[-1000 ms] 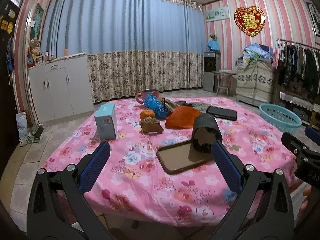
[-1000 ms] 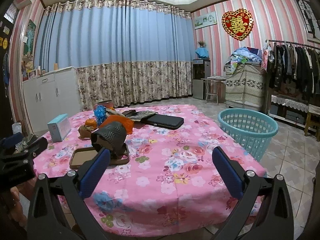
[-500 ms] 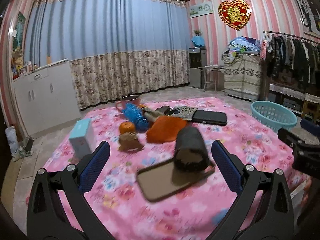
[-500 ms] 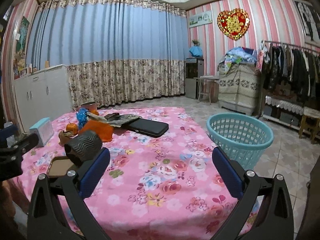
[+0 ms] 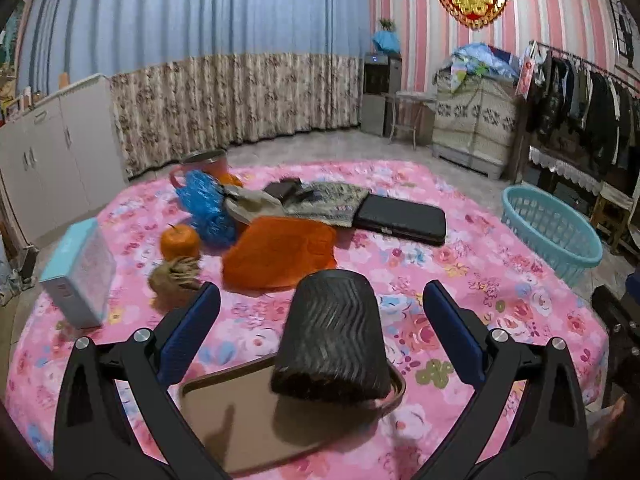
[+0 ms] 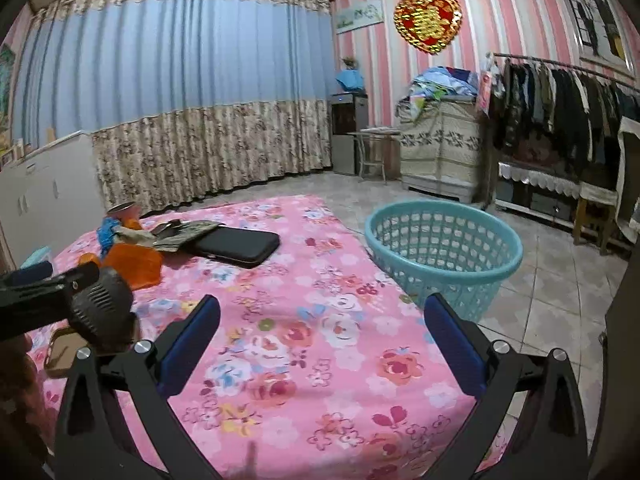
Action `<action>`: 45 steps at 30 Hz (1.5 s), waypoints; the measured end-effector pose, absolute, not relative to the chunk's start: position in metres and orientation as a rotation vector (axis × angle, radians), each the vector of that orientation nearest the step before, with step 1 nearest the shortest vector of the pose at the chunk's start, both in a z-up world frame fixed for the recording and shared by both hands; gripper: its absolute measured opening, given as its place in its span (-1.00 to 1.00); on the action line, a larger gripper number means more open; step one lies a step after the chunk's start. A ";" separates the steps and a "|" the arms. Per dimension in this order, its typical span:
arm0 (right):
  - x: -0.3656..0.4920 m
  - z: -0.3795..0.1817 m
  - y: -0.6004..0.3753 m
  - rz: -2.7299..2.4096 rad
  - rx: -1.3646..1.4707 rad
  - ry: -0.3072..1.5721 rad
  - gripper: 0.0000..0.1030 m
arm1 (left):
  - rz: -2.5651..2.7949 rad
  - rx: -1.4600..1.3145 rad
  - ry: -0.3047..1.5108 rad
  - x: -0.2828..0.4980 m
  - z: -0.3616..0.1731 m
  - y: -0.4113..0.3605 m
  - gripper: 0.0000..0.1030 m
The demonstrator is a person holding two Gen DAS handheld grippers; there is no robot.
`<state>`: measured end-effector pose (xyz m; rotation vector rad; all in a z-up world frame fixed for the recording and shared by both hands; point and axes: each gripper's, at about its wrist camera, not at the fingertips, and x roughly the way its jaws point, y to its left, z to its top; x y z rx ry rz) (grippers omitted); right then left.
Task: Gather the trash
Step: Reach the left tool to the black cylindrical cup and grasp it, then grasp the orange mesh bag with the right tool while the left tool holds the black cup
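Trash is lying scattered on the pink floral tablecloth (image 5: 460, 272): a black ribbed cup (image 5: 332, 344) is resting on its side on a brown tray (image 5: 240, 412), with an orange bag (image 5: 280, 252), a blue bag (image 5: 206, 210) and a brown crumpled wad (image 5: 174, 280) beyond it. We are holding the left gripper (image 5: 322, 312) released, its 2 fingers flanking the cup without touching. We are keeping the right gripper (image 6: 322, 312) spread wide over bare cloth, near the teal basket (image 6: 444, 248) standing on the floor.
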<state>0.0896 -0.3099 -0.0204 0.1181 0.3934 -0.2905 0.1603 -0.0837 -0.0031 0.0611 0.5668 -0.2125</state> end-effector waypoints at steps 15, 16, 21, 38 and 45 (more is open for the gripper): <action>0.092 -0.023 -0.304 -0.287 0.083 0.399 0.93 | -0.266 0.066 0.760 0.204 -0.038 -0.097 0.21; 0.093 -0.023 -0.303 -0.285 0.082 0.400 0.93 | -0.269 0.062 0.759 0.204 -0.038 -0.095 0.20; 0.102 -0.021 -0.295 -0.264 0.079 0.407 0.93 | -0.264 0.050 0.743 0.200 -0.034 -0.085 0.20; 0.199 -0.002 -0.215 -0.106 0.018 0.460 0.93 | -0.107 0.007 0.503 0.217 0.042 0.026 0.20; 0.247 -0.001 -0.165 0.029 -0.046 0.508 0.93 | -0.051 -0.013 0.515 0.231 0.037 0.064 0.20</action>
